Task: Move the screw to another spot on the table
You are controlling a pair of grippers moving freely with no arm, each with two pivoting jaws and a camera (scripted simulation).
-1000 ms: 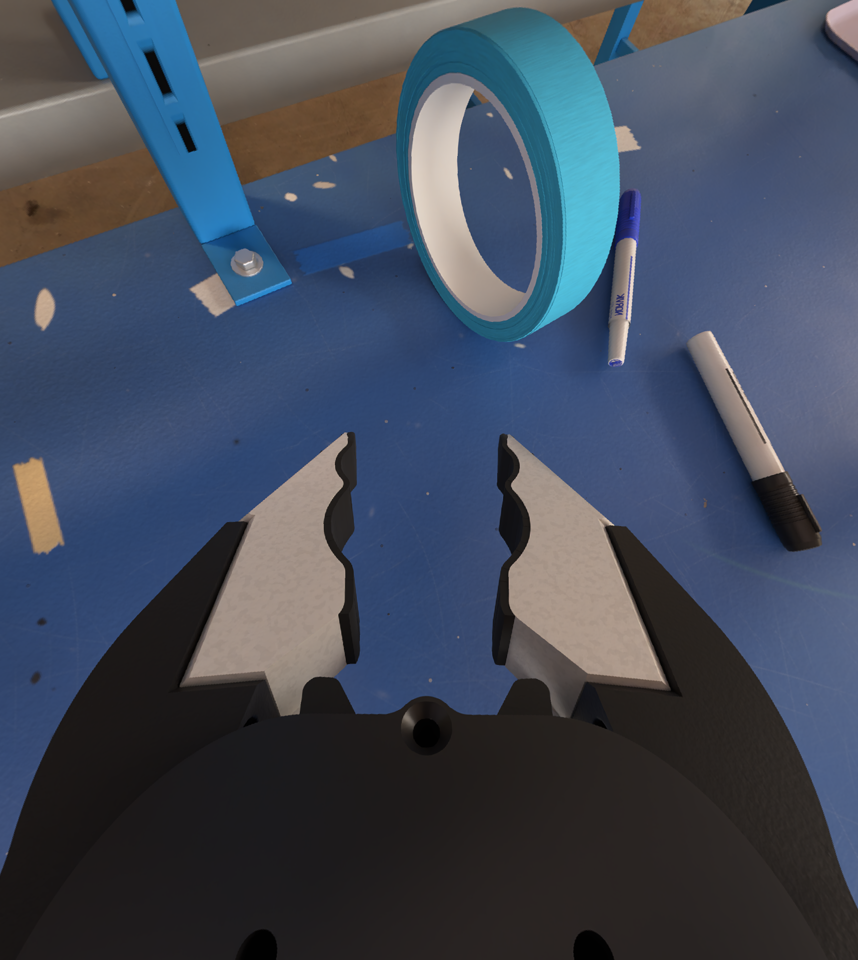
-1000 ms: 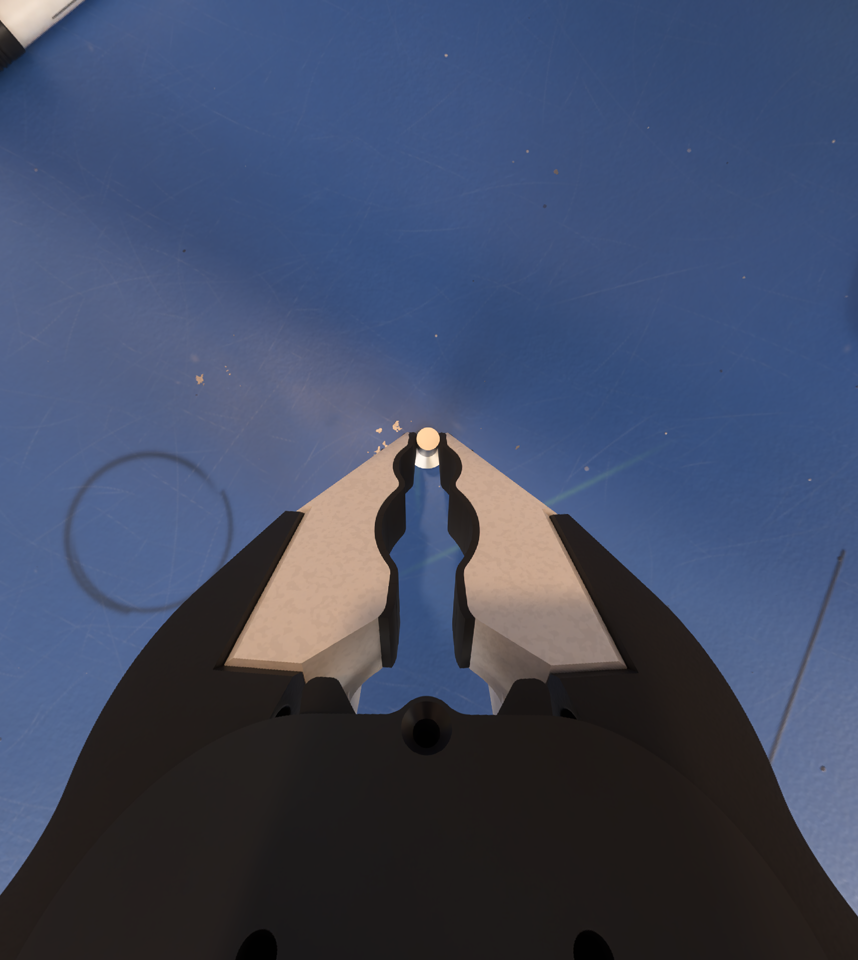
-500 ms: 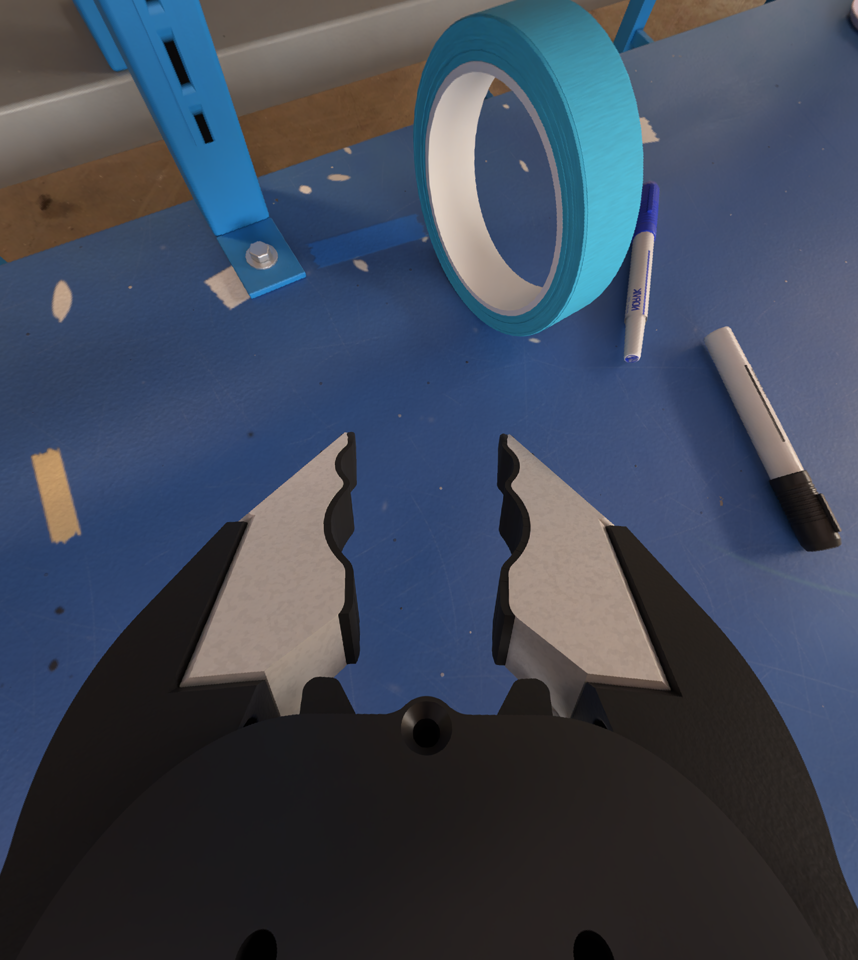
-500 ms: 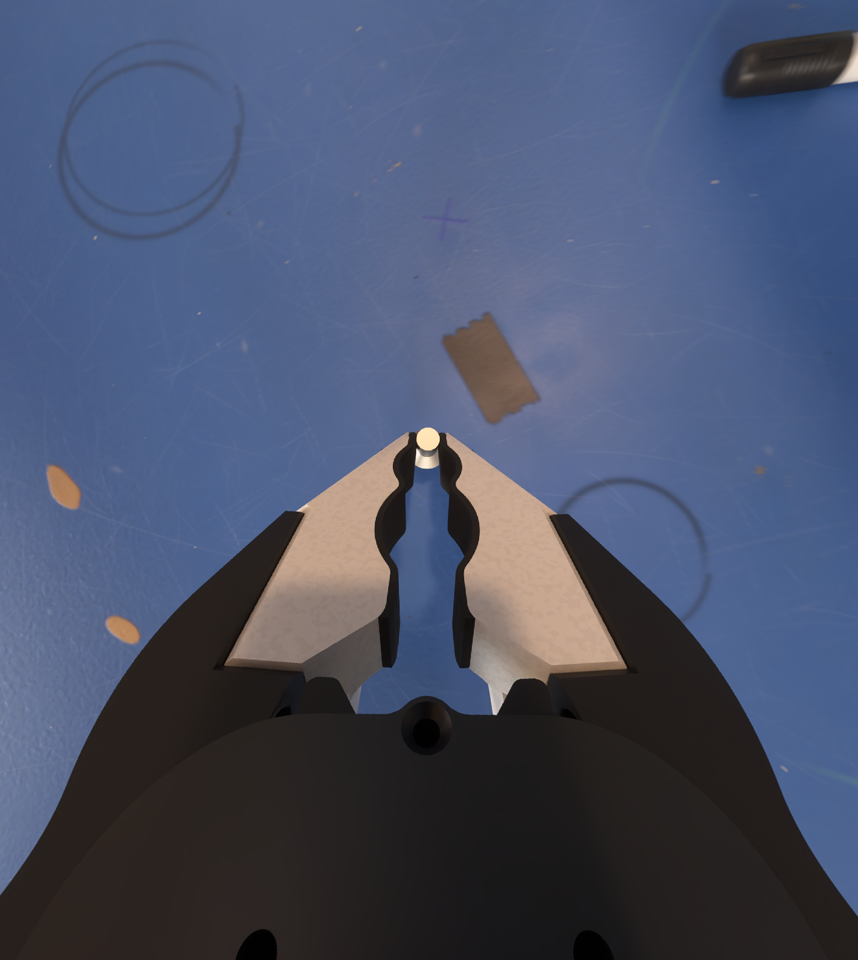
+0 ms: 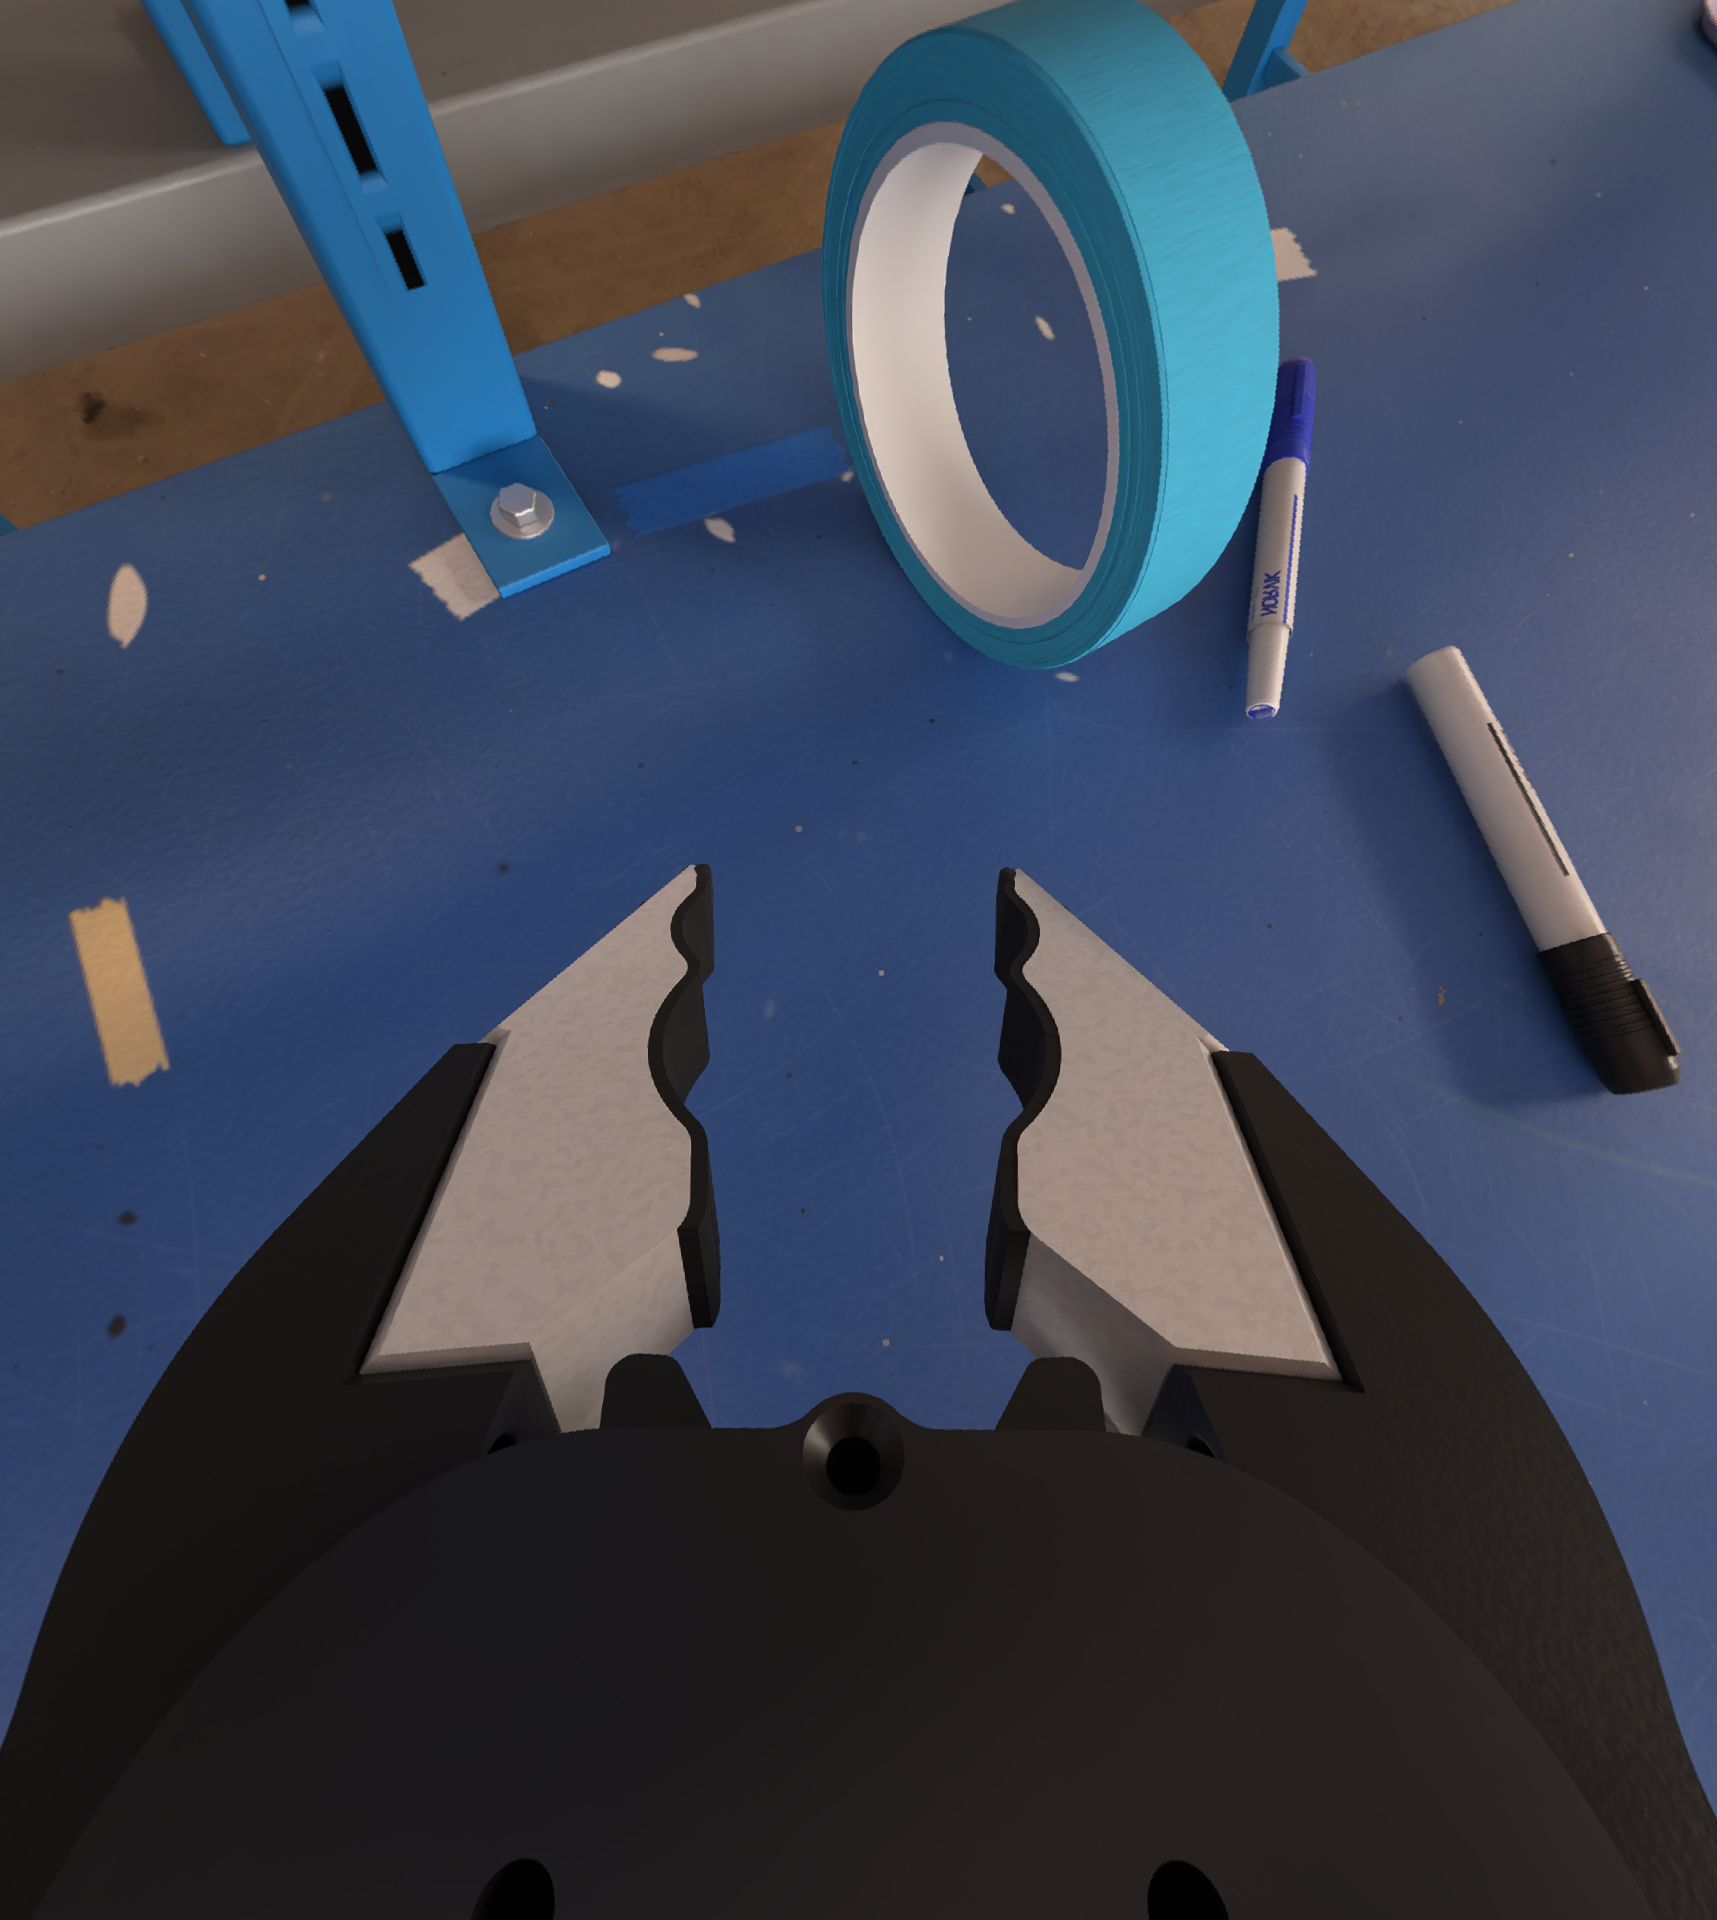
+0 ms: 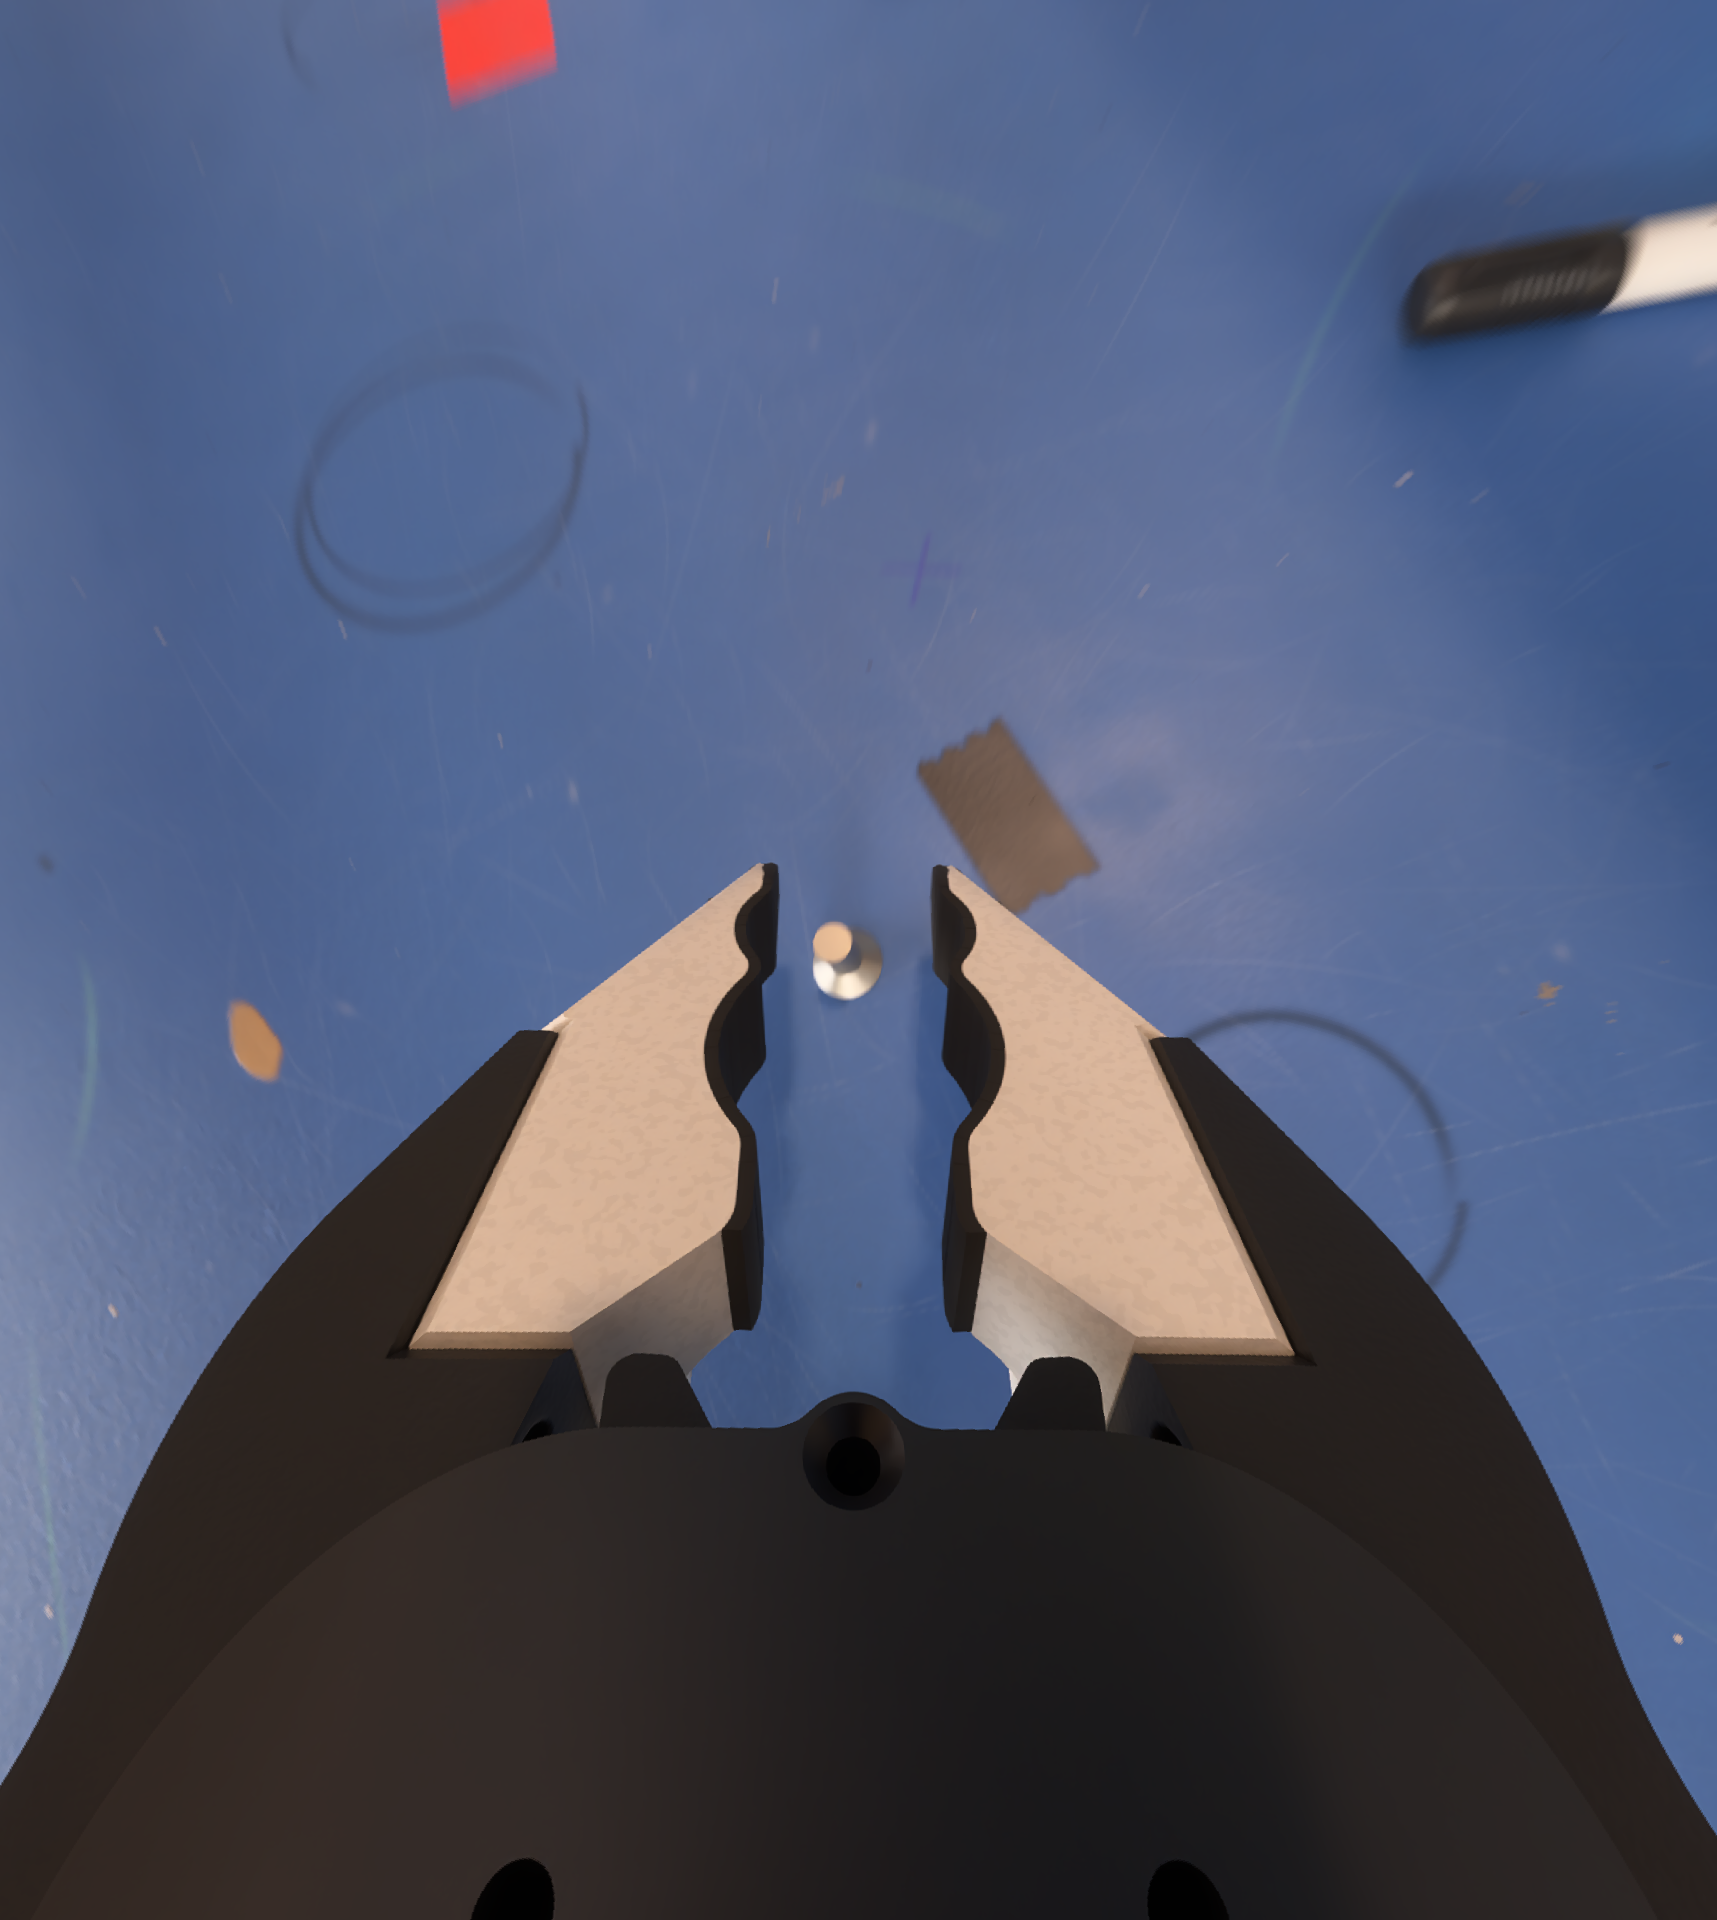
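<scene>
Left wrist view: the left gripper (image 5: 854, 883) hangs spread wide above the blue table (image 5: 314, 831), gripping nothing. Far ahead stands a blue tape roll (image 5: 1051, 332), with a blue pen (image 5: 1275, 540) and black-capped marker (image 5: 1540, 873) to its right.

Right wrist view: the right gripper (image 6: 854, 883) is parted; the screw (image 6: 846, 961) sits on the table between its tips, touching neither.

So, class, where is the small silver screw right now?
In the right wrist view, the small silver screw stands on the blue table between the open right gripper fingertips, touching neither, just left of a grey tape scrap.
</scene>
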